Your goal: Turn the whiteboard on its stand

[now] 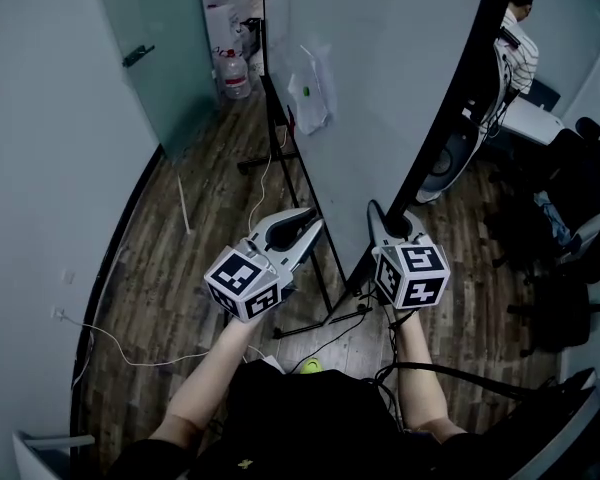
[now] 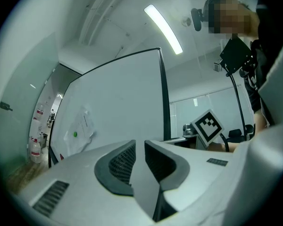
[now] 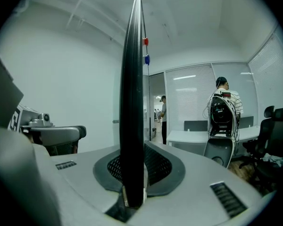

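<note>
Head view: my right gripper (image 1: 378, 218) has its jaws clamped on the whiteboard's (image 1: 380, 68) dark edge; left gripper (image 1: 313, 230) tips sit just beside its face.
Left gripper view: jaws a narrow slit, empty; whiteboard ahead of them.
Right gripper view: whiteboard edge stands upright between my jaws, gripped.

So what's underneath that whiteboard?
The stand's black legs and a white cable show on the wooden floor. The whiteboard itself hides the rest of the stand directly beneath it.
</note>
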`<action>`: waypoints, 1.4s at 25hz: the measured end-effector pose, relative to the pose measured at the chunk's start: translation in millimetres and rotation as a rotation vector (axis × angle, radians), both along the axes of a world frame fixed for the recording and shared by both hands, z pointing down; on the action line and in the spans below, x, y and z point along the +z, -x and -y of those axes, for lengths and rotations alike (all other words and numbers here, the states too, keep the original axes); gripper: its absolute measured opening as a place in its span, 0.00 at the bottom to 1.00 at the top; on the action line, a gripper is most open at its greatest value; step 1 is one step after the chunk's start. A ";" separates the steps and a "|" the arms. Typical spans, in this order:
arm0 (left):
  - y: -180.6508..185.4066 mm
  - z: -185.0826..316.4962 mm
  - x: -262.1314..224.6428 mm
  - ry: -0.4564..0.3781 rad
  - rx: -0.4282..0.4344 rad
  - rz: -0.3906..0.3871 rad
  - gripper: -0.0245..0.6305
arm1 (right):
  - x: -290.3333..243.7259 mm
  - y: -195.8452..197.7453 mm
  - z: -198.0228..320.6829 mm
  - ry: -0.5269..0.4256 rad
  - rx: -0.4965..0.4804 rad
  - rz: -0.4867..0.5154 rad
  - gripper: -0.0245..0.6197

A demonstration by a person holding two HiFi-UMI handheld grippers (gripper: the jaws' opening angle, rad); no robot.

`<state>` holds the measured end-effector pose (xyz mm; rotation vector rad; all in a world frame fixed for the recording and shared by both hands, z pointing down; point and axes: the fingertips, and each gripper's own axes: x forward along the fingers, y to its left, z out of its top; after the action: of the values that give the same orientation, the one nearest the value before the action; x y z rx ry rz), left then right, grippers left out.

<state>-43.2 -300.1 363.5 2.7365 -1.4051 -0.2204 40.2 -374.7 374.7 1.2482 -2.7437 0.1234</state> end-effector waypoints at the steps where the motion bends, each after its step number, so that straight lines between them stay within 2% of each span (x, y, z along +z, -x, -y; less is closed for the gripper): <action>1: 1.9 0.7 -0.7 0.000 0.001 -0.001 0.12 | -0.9 -2.0 -3.5 0.002 0.001 -0.004 0.13; 7: 9.6 1.7 2.0 0.006 0.005 -0.006 0.12 | -1.1 -15.1 -19.9 0.008 0.004 -0.008 0.13; 17: 17.2 3.5 2.9 0.011 0.020 -0.007 0.12 | -1.5 -12.3 -19.7 -0.019 0.009 0.015 0.13; 35: 10.4 -21.4 -8.5 0.003 0.164 -0.020 0.12 | 11.0 -16.5 -20.3 -0.091 0.143 -0.048 0.13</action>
<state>-53.6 -278.7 355.0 2.8199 -1.1673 -0.2358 56.7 -354.4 385.7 1.4515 -2.6449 -0.0188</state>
